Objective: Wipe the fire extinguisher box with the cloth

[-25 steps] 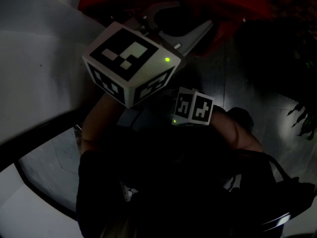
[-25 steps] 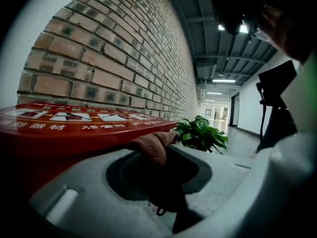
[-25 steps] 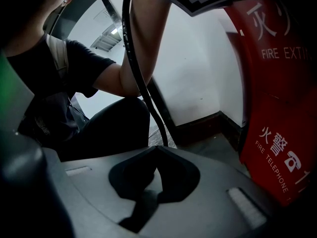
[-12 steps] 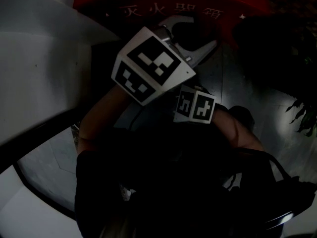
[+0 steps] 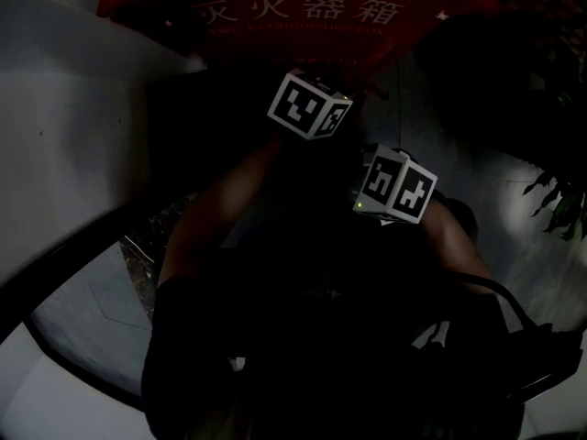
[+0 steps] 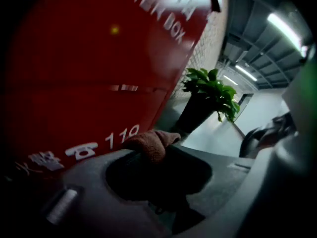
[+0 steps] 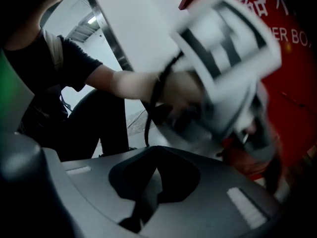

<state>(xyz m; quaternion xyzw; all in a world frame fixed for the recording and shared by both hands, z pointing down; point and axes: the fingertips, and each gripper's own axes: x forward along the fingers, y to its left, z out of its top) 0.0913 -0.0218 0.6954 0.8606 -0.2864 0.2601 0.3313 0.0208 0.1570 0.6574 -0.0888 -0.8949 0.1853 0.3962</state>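
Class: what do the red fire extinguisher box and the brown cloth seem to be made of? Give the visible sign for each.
The fire extinguisher box looks like painted sheet metal, glossy red: a small light glints on it and its panel is flat. The cloth seems soft woven fabric, matte brown: nubby surface, folded over itself.

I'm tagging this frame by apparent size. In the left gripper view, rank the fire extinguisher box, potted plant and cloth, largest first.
1. fire extinguisher box, filling the left half.
2. potted plant.
3. cloth: only a fold shows, close to the camera, so true size is unsure.
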